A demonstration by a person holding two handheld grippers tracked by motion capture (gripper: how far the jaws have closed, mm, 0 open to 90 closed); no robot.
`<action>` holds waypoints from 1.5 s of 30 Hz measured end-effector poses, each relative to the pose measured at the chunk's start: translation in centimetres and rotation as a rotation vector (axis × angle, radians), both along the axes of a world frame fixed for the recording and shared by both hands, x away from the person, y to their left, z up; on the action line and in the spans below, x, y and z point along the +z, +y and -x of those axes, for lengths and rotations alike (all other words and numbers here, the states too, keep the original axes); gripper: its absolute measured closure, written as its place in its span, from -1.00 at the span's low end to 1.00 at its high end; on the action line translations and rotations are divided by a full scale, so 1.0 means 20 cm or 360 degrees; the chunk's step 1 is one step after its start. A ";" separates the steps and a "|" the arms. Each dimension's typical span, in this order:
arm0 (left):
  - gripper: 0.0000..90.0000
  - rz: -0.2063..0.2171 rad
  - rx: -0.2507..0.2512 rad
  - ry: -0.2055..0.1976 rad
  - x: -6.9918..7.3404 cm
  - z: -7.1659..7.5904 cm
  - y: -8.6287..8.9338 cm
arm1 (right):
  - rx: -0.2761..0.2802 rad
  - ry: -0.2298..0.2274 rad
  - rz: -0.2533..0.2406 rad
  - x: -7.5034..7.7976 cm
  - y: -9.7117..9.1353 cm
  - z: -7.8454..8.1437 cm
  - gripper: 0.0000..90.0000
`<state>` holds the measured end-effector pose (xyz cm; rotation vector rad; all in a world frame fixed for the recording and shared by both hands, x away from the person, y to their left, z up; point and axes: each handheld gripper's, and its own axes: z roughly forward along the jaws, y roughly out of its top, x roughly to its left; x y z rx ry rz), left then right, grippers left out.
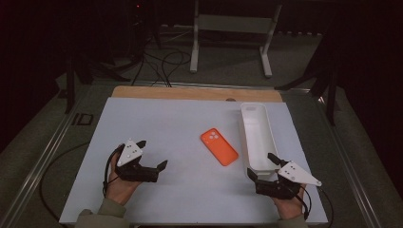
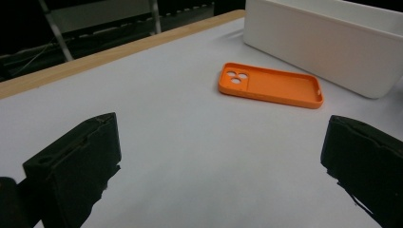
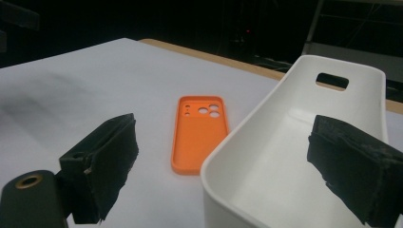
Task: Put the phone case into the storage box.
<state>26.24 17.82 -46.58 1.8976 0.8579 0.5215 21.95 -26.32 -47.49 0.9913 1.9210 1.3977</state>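
Both hands sat at the near edge of the table [image 1: 157,118], one at each near corner, each holding a pair of tongs. Left tongs [image 1: 153,155] rested low over the white sheet with the jaws wide apart and nothing between them; the left gripper view looked straight across bare surface toward the phone case, which suggested they were lined up for a reach toward it. No contact with anything yet.

Orange phone case [image 1: 218,147] lay flat, open side up, near the middle of the table and slightly right of centre, camera cut-outs at its far end. It sat just left of the white bin [image 1: 257,137] and apart from it, turned at a slight angle to the bin's long wall. Lying flat with its thin rim exposed, it would probably need to be pinched across an edge.

White bin was long, narrow and empty, running near-to-far along the right side, with a handle slot in its far end wall. Likely the place the case was meant to go.

Right tongs [image 1: 261,165] hovered at the near end of the bin, jaws likewise spread and holding nothing; in the right gripper view they bracketed the bin's near rim, perhaps to steady it.
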 end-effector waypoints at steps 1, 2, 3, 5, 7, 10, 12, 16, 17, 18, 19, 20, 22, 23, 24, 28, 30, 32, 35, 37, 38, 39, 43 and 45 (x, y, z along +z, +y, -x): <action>-0.99 0.0008 -0.0004 0.0005 0.00 0.00 -0.01 | 0.0003 -0.0002 -0.0001 0.00 0.00 0.00 -0.80; -0.99 0.0008 -0.0004 0.0005 0.00 0.00 -0.01 | 0.0003 -0.0002 -0.0001 0.00 0.00 0.00 -0.80; -0.99 0.0008 -0.0004 0.0005 0.00 0.00 -0.01 | 0.0004 -0.0003 -0.0002 0.01 -0.01 -0.01 -0.80; -0.99 -0.0003 -0.0017 0.0017 0.00 -0.02 -0.03 | -0.0002 0.0001 -0.0017 0.01 -0.01 -0.01 -0.80; -0.99 -0.0009 -0.0023 0.0020 0.00 -0.02 -0.04 | -0.0003 0.0003 -0.0025 0.00 -0.02 -0.01 -0.80; -0.99 -0.0005 -0.0025 0.0034 -0.01 -0.03 -0.06 | -0.0005 0.0001 -0.0033 0.00 -0.02 -0.01 -0.80; -0.99 -0.0008 -0.0032 0.0037 -0.01 -0.03 -0.07 | -0.0009 -0.0002 -0.0039 0.00 -0.02 -0.01 -0.80; -0.99 -0.0031 -0.0052 0.0047 -0.02 -0.05 -0.11 | -0.0019 -0.0004 -0.0049 0.00 -0.03 0.00 -0.80; -0.99 -0.0043 -0.0061 0.0049 -0.02 -0.05 -0.12 | -0.0021 -0.0003 -0.0050 0.00 -0.03 0.00 -0.80; -0.99 -0.0047 -0.0066 0.0057 -0.02 -0.06 -0.13 | -0.0023 -0.0003 -0.0051 0.00 -0.03 0.00 -0.80; -0.99 -0.0047 -0.0066 0.0057 -0.02 -0.06 -0.13 | -0.0023 -0.0003 -0.0051 0.00 -0.03 0.00 -0.80; -0.99 -0.0058 -0.0078 0.0060 -0.02 -0.07 -0.15 | -0.0027 -0.0003 -0.0049 0.00 -0.03 0.00 -0.80; -0.99 -0.0070 -0.0094 0.0061 -0.02 -0.08 -0.17 | -0.0032 0.0001 -0.0045 0.00 -0.03 0.00 -0.80; -0.99 -0.0070 -0.0094 0.0061 -0.02 -0.08 -0.17 | -0.0034 0.0003 -0.0048 0.00 -0.03 0.00 -0.80; -0.99 -0.0073 -0.0103 0.0064 -0.02 -0.08 -0.19 | -0.0034 0.0004 -0.0048 -0.01 -0.03 0.00 -0.80; -0.99 -0.0093 -0.0123 0.0070 -0.02 -0.11 -0.22 | -0.0041 0.0010 -0.0055 -0.01 -0.04 0.00 -0.80; -0.99 -0.0103 -0.0137 0.0073 -0.01 -0.11 -0.24 | -0.0042 0.0009 -0.0052 -0.01 -0.04 0.00 -0.80; -0.99 -0.0111 -0.0143 0.0071 -0.01 -0.12 -0.25 | -0.0042 0.0009 -0.0054 -0.01 -0.04 0.00 -0.80; -0.99 -0.0125 -0.0165 0.0074 -0.01 -0.14 -0.29 | -0.0040 0.0010 -0.0055 -0.01 -0.04 0.00 -0.80; -0.99 -0.0125 -0.0176 0.0085 -0.01 -0.15 -0.31 | -0.0041 0.0012 -0.0054 -0.01 -0.04 0.00 -0.80; -0.99 -0.0133 -0.0180 0.0088 -0.01 -0.15 -0.31 | -0.0042 0.0015 -0.0055 -0.01 -0.04 0.00 -0.80; -0.99 -0.0139 -0.0182 0.0092 -0.02 -0.16 -0.32 | -0.0042 0.0013 -0.0056 -0.01 -0.04 0.00 -0.80; -0.99 -0.0163 -0.0197 0.0109 -0.02 -0.18 -0.35 | -0.0044 0.0013 -0.0056 -0.02 -0.04 -0.01 -0.80; -0.99 -0.0155 -0.0206 0.0123 -0.03 -0.19 -0.36 | -0.0047 0.0012 -0.0056 -0.01 -0.04 -0.01 -0.80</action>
